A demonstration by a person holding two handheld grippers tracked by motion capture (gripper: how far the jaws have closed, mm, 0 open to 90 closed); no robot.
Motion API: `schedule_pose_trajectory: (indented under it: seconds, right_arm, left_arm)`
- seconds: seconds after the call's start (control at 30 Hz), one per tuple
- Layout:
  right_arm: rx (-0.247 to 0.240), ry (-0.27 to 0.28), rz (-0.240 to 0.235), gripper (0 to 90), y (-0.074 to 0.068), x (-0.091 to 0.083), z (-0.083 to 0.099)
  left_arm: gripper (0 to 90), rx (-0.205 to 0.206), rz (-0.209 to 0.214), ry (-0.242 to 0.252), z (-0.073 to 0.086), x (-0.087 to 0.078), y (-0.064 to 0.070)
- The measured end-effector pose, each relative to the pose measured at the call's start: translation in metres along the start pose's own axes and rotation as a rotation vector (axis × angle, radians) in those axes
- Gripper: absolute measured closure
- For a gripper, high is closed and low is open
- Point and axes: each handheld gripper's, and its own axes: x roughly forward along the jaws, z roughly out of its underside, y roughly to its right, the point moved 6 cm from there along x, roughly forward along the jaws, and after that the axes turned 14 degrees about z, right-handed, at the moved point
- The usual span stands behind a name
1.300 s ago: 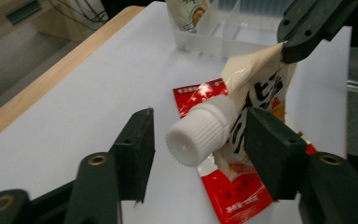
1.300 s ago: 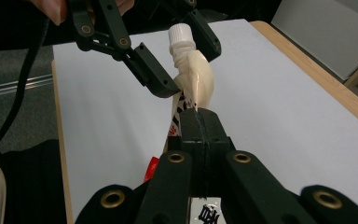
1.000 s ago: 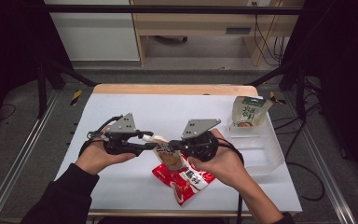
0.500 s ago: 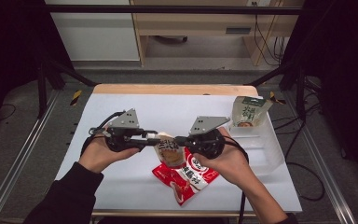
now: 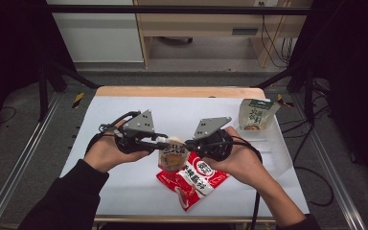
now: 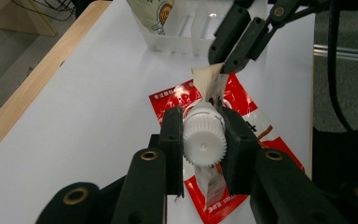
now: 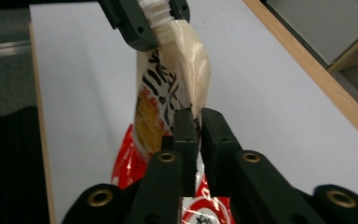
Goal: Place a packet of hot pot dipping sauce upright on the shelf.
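Spout pouch [image 5: 172, 154] is hanging in the air between the two tongs, just above the red packet [image 5: 192, 179] near the front edge of the table [image 5: 105, 110]. Left gripper [image 6: 203, 140] has its jaws clamped on either side of the white ribbed cap [image 6: 204, 139], and the right gripper [image 7: 195, 122] is pinched tight on the pouch's edge film, so both are closed on the same item.

Looks to me like the job is unscrewing that cap. If so, my take: keep the right one as the anchor and don't let it yank, because thin film can slip or tear. Turn with the left wrist around the cap's own axis, keeping the jaws square on the ribs so they bite instead of skating. Holding nearer the spout would stop the pouch body twisting along with it, but I'd guess regripping costs more than it saves.

Views differ a lot. Left gripper view gives the cap dead-on, ribs and all, with the other tong nipping a folded corner of film farther off; it also catches the clear bin [image 6: 186, 28] up by the far edge. Right gripper view shows the printed face of the pouch and how crumpled the film is right at its jaws. High view puts it all in place: both hands, the red packet flat on the table, and a green-topped pouch [image 5: 255, 114] standing toward the far right corner.
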Motion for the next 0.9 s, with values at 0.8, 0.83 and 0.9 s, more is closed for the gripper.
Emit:
schedule_pose_trajectory:
  seconds: [0.8,0.83,0.9]
  right_arm:
    - [-0.274,-0.146,-0.075,36.5,0.001,0.018,-0.012]
    - [-0.279,-0.148,-0.078,39.0,0.001,0.019,-0.012]
    - [-0.288,-0.154,-0.085,40.5,0.000,0.020,-0.011]
  left_arm:
    - [72.9,0.028,0.021,-0.035,0.002,0.006,0.002]
    - [72.8,0.029,0.021,-0.037,0.002,0.006,0.002]
    - [72.9,0.032,0.026,-0.041,0.002,0.007,0.003]
